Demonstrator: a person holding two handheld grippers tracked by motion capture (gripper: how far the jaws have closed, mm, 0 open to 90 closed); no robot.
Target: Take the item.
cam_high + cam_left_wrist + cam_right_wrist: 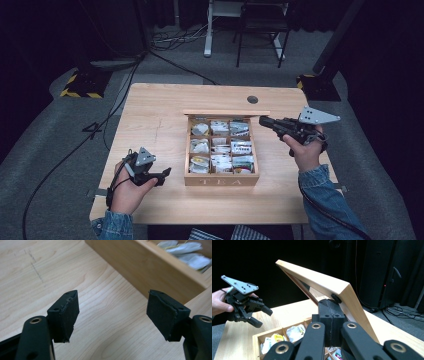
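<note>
Open tea box [221,179] mid-table, lid [322,287] raised, sachets [220,145] in nine compartments

Right gripper [331,315] at the lid's right corner, jaws pressed together just below its edge, tips beside a small dark knob; left gripper [112,315] low over bare table [37,277] left of the box's front corner, jaws spread wide, nothing between, left hand [129,192] resting near the front edge

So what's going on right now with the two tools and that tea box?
Left tool open, empty, beside tea box. Right tool shut, tips against raised lid. Compartments full of tea bags; nothing in the way.
</note>
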